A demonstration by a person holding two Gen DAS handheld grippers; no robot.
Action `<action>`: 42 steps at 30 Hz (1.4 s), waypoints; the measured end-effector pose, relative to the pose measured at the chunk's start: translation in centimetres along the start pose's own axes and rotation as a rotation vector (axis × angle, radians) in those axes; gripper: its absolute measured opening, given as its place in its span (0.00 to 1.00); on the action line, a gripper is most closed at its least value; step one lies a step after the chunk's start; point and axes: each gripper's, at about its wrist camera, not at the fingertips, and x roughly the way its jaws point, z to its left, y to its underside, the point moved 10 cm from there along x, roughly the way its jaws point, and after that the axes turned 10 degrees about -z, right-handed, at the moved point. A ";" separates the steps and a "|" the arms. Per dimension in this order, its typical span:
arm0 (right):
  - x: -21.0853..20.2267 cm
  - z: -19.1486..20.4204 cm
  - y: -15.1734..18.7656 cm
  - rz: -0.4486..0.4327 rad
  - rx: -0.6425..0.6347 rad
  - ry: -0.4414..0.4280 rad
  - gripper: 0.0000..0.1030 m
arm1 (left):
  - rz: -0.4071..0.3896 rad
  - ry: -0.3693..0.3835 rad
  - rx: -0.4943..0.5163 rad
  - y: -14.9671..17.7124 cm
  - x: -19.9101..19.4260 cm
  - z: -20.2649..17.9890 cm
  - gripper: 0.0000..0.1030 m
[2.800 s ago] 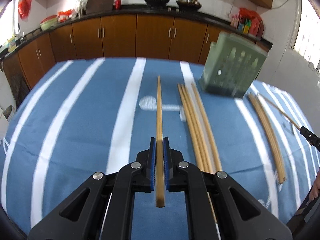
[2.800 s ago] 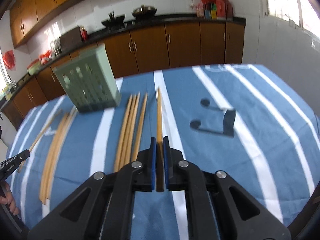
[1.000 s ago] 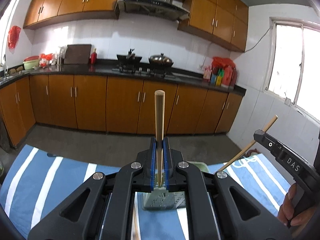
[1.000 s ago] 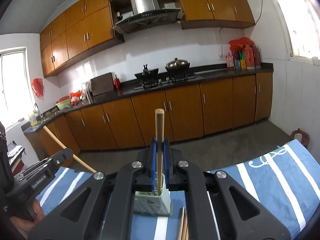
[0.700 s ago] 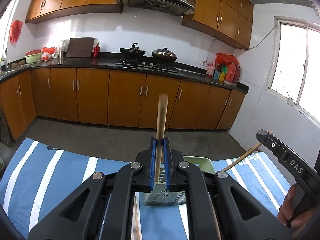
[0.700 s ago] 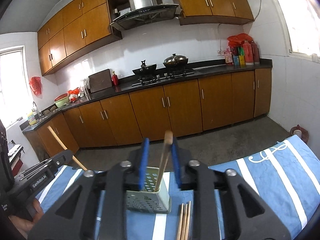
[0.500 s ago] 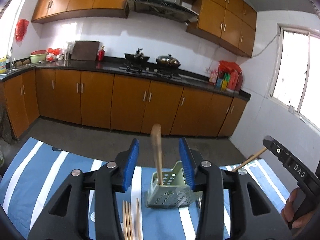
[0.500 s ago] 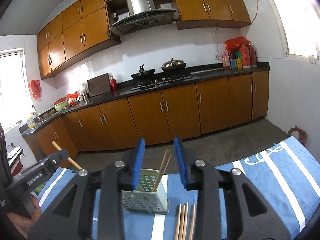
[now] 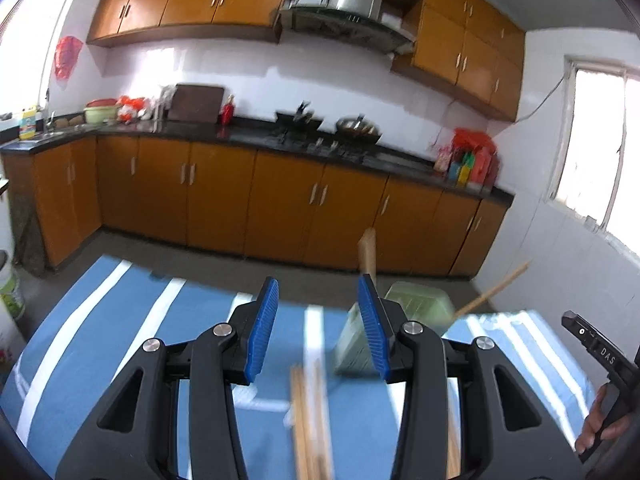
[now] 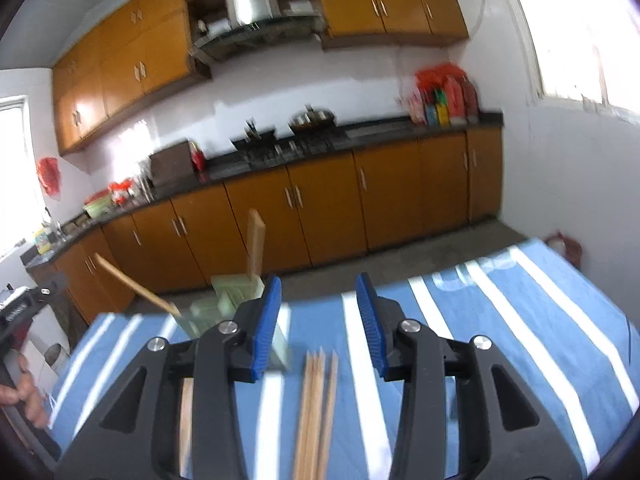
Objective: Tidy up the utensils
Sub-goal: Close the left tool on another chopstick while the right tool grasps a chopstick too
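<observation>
**Two sticks dropped in, more waiting**

Left gripper (image 9: 316, 330) & right gripper (image 10: 318, 326): jaws just been opening, both released, nothing btwn pads. Two chopsticks (image 10: 255, 246) stand in green holder (image 10: 236, 296). Next: reach for loose chopsticks (image 10: 316, 408) on the tablecloth (image 10: 500, 340), one each.

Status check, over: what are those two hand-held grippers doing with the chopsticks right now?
Both hand-held grippers, left and right, just opened, empty. Two chopsticks stand in green holder. More chopsticks on table. Nothing blocking.
</observation>
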 end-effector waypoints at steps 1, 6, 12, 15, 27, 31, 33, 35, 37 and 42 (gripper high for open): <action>0.5 -0.6 1.9 0.046 0.013 0.007 0.38 | 0.026 -0.011 0.008 1.2 0.1 0.5 0.41; 2.6 -1.7 10.8 0.272 0.034 0.000 0.29 | 0.187 -0.071 0.024 8.1 1.1 3.6 0.40; 3.5 -0.2 18.3 0.439 0.020 -0.033 0.16 | 0.317 -0.085 0.009 14.2 1.2 5.1 0.40; 3.6 0.4 19.6 0.454 0.013 -0.042 0.16 | 0.347 -0.076 0.012 15.6 1.1 5.1 0.40; 4.9 -0.6 19.6 0.448 -0.058 0.047 0.07 | 0.419 0.006 0.013 19.1 0.7 2.9 0.30; 5.1 -2.5 19.2 0.442 -0.007 0.097 0.07 | 0.441 0.036 0.021 20.0 0.8 1.9 0.26; 5.0 -2.5 19.2 0.440 -0.020 0.096 0.07 | 0.451 0.045 0.034 20.4 0.8 1.4 0.22; 5.0 -2.4 19.3 0.435 -0.036 0.100 0.08 | 0.465 0.047 0.047 20.9 0.9 1.2 0.20; 5.0 -2.4 19.4 0.433 -0.039 0.100 0.08 | 0.481 0.044 0.058 21.4 1.0 1.0 0.19; 5.0 -2.4 19.4 0.436 -0.044 0.095 0.08 | 0.481 0.005 0.094 21.6 1.4 1.4 0.17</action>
